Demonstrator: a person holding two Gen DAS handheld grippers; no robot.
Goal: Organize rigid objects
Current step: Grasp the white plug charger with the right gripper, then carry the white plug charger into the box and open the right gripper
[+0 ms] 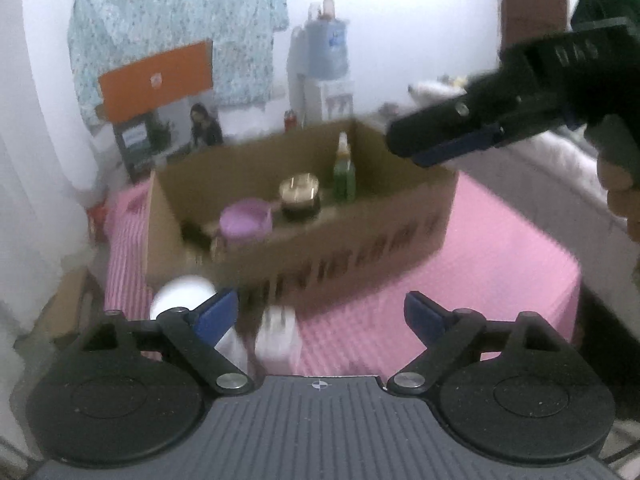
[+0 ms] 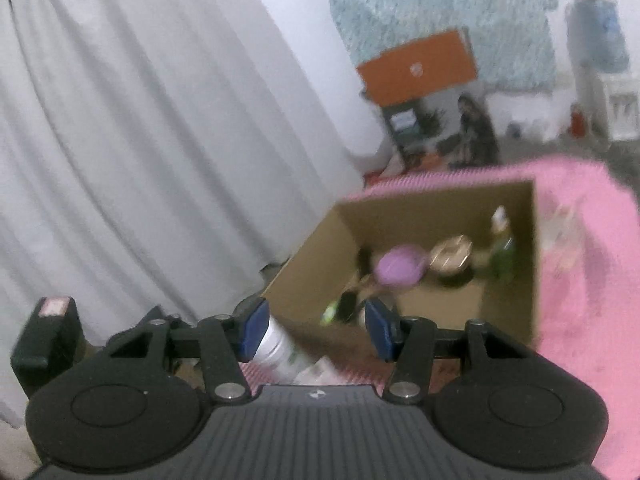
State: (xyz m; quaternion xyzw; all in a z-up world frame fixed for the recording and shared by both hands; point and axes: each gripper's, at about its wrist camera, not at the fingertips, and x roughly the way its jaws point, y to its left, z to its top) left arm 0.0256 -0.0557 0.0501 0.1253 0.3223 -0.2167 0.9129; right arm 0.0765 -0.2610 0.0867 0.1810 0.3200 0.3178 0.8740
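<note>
Bottles [image 1: 344, 172] and jars [image 1: 300, 196] fill the cardboard box [image 1: 360, 248]; both grippers' fingers spread, empty.

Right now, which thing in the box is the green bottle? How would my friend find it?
Find the open cardboard box on the pink cloth. Inside, a row runs from a purple lid past a gold-topped dark jar. The green bottle ends that row, the tallest and only green-bodied one, with a pale neck.

Left gripper [image 1: 320, 316] and right gripper [image 2: 316, 330] gape, empty.
</note>
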